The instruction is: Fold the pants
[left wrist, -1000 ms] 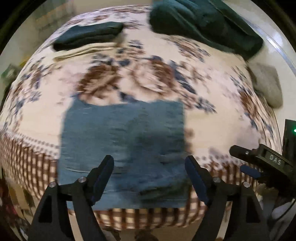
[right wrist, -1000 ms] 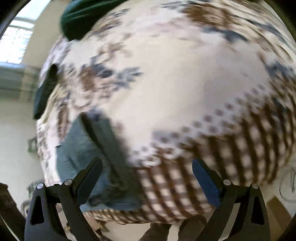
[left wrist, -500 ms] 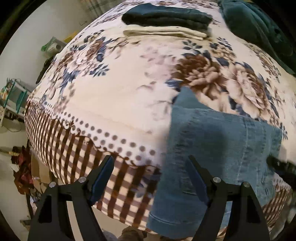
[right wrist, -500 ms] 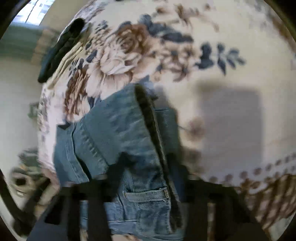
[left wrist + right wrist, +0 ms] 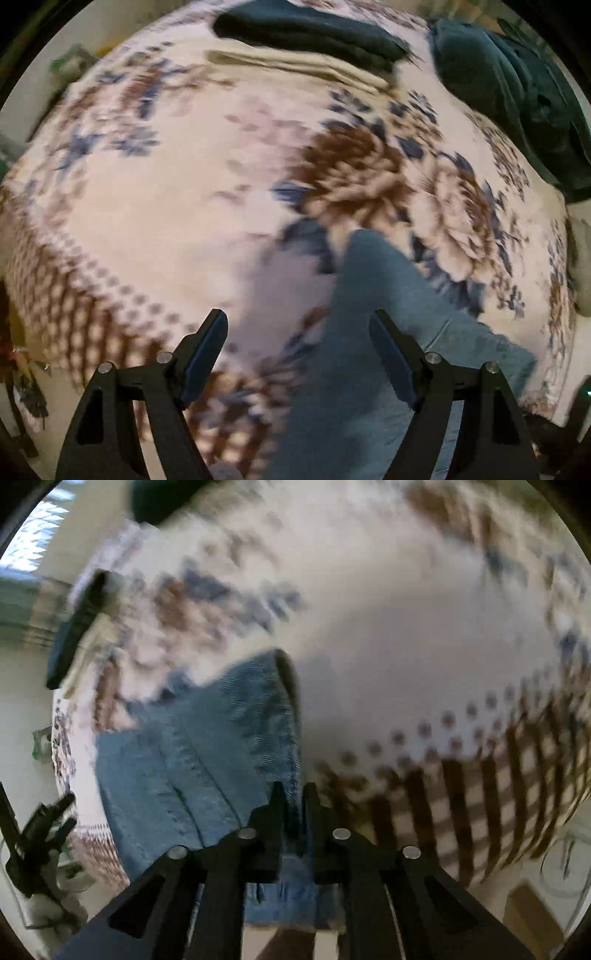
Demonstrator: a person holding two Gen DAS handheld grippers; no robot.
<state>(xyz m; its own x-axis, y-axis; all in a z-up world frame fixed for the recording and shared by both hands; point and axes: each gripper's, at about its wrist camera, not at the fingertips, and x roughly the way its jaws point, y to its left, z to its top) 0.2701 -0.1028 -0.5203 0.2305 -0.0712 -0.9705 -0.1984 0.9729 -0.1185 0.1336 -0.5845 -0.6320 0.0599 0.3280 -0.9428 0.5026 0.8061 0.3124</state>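
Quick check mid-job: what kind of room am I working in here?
Most likely a bedroom. The jeans lie on a bed covered by a floral blanket, with folded clothes stacked at its far side and a dark green quilt beside them.

A floral bedspread (image 5: 177, 206) covers the bed, cream with big brown and blue blooms, and its near edge turns to dots and then a brown check border (image 5: 491, 797). At the far side lies a folded dark garment (image 5: 310, 33) on top of a folded cream one (image 5: 295, 68). A heap of dark green fabric (image 5: 517, 92) sits by the far right corner, and something grey (image 5: 581, 273) rests at the right edge. Everything is blurred.
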